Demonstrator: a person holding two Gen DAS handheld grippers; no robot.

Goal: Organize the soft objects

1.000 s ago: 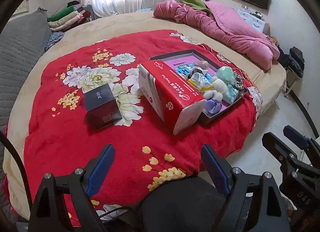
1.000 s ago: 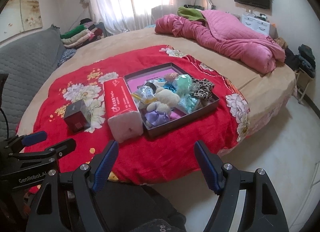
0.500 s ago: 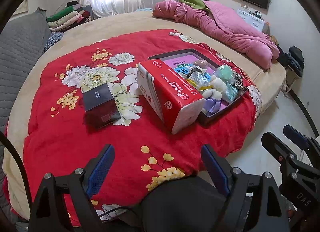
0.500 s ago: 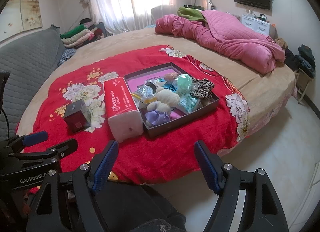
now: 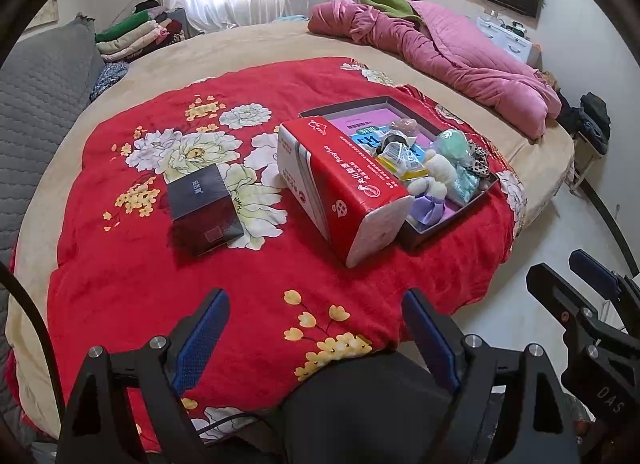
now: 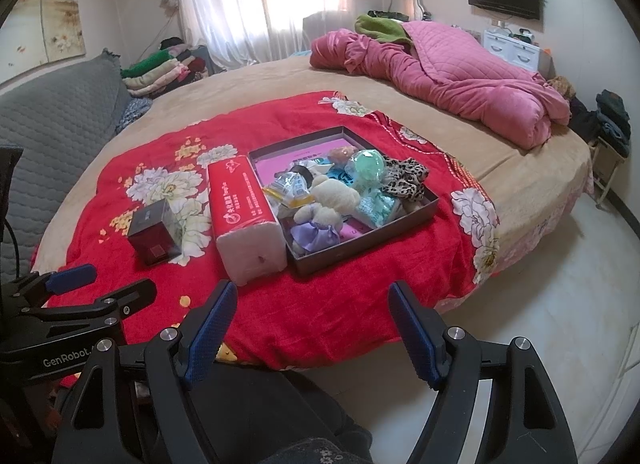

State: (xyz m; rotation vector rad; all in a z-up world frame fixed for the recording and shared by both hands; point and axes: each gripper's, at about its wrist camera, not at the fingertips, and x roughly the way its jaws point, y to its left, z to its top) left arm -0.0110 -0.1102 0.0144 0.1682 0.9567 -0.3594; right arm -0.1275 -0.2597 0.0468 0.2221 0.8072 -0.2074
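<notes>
Red floral blanket (image 6: 360, 304) on bed, tissue pack (image 6: 246, 220) lying lengthwise beside tray (image 6: 400, 220), both hand-held grippers wide open, empty.

A blanket (image 6: 360, 304) lies spread on the bed (image 6: 260, 92), filling the middle of the frame. On it, from left to right, sit a small box (image 6: 154, 234), a tissue pack (image 6: 244, 216) and an open tray (image 6: 424, 200), pack and tray touching. The tray holds a plush toy (image 6: 330, 204) amid other small items, and a bundled quilt (image 6: 460, 76) lies on the bed at upper right.
</notes>
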